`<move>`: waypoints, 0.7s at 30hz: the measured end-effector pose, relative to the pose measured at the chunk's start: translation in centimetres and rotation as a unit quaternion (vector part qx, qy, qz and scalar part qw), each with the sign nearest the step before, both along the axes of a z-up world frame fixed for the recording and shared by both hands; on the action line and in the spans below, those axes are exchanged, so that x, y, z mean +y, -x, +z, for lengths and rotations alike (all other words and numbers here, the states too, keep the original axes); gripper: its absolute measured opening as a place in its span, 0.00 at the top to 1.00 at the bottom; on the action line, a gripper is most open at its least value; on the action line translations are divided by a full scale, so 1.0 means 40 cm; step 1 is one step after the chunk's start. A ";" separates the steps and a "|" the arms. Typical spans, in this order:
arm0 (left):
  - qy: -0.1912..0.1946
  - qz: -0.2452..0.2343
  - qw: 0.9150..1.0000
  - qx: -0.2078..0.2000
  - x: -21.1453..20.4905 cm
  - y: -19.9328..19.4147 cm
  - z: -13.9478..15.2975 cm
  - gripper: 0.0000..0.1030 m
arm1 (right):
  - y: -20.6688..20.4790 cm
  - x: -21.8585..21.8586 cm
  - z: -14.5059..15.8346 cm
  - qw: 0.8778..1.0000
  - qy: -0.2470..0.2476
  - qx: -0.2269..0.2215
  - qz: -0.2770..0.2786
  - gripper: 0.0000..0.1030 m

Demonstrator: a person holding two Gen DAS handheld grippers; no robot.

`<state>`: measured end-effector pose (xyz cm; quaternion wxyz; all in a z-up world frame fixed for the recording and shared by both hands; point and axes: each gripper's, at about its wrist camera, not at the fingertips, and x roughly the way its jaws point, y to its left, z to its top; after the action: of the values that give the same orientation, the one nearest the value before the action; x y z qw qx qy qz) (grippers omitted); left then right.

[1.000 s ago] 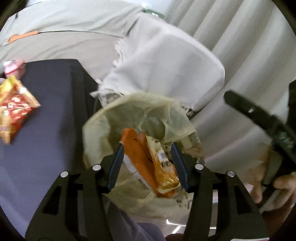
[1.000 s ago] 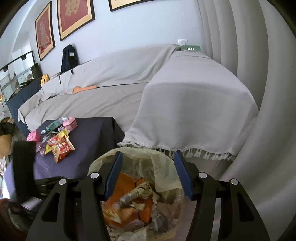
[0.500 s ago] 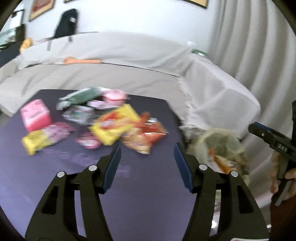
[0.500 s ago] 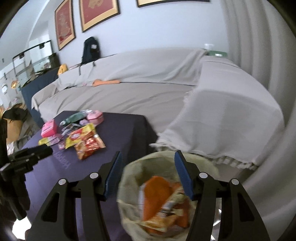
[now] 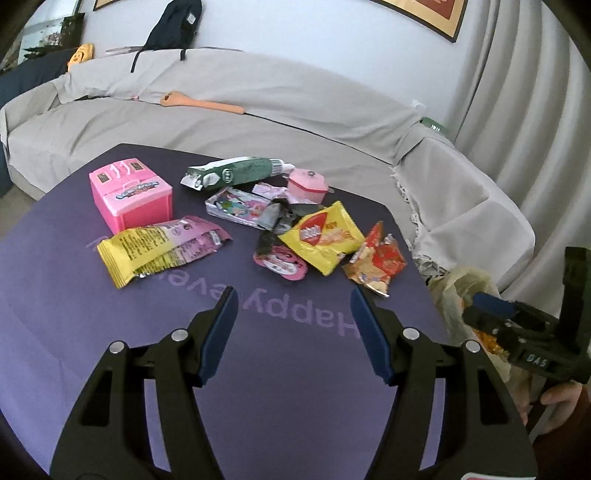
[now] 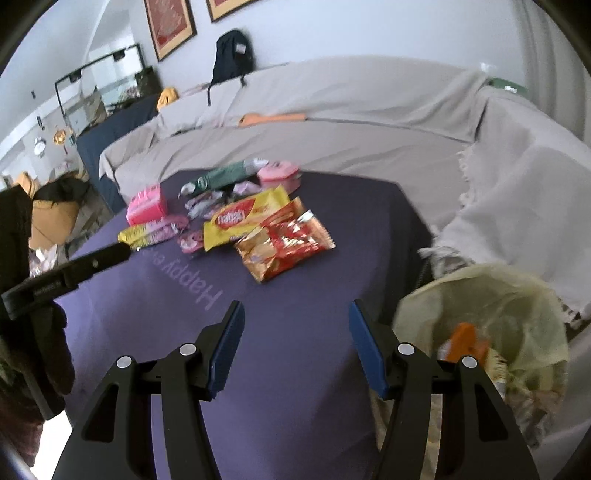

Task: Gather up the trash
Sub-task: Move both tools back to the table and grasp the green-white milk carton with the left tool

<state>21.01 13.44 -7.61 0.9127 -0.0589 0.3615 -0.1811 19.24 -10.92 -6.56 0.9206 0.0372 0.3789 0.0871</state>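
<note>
My left gripper (image 5: 292,291) hangs open over the near part of the purple table (image 5: 110,332), with nothing between its fingers. Beyond it lie a yellow wafer packet (image 5: 321,236), a red-gold wrapper (image 5: 375,264), a yellow-pink packet (image 5: 162,249), a small pink wrapper (image 5: 282,260) and a green tube (image 5: 236,173). My right gripper (image 6: 296,304) is open and empty above the table's right side. To its right stands the pale yellow trash bag (image 6: 487,306) with an orange packet (image 6: 463,341) inside.
A pink toy box (image 5: 131,195) and a small pink pot (image 5: 306,184) sit among the wrappers. A sofa under grey covers (image 5: 258,122) wraps behind and right of the table. A dark backpack (image 5: 173,22) rests on its back. Cardboard clutter (image 6: 51,218) stands far left.
The left gripper swung from over the bag, with the orange packet between its jaws, to over the table, now empty. The packet lies in the bag. The right gripper shifted from the bag toward the table.
</note>
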 end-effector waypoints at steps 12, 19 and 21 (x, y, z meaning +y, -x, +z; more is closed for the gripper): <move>0.007 0.029 0.999 0.043 0.106 -0.061 -0.007 0.42 | -0.347 0.080 -0.049 0.998 0.019 0.059 -0.014 0.46; 0.024 0.029 0.999 0.010 0.131 -0.076 0.010 0.40 | -0.369 0.083 -0.112 0.992 -0.057 0.108 0.037 0.46; 0.026 0.018 0.999 0.014 0.119 -0.095 0.007 0.40 | -0.343 0.088 -0.111 0.992 -0.053 0.103 0.046 0.46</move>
<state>24.80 18.20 -7.33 0.9091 -0.0913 0.3680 -0.1725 32.97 -7.39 -11.02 0.8685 0.0773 0.4676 0.1453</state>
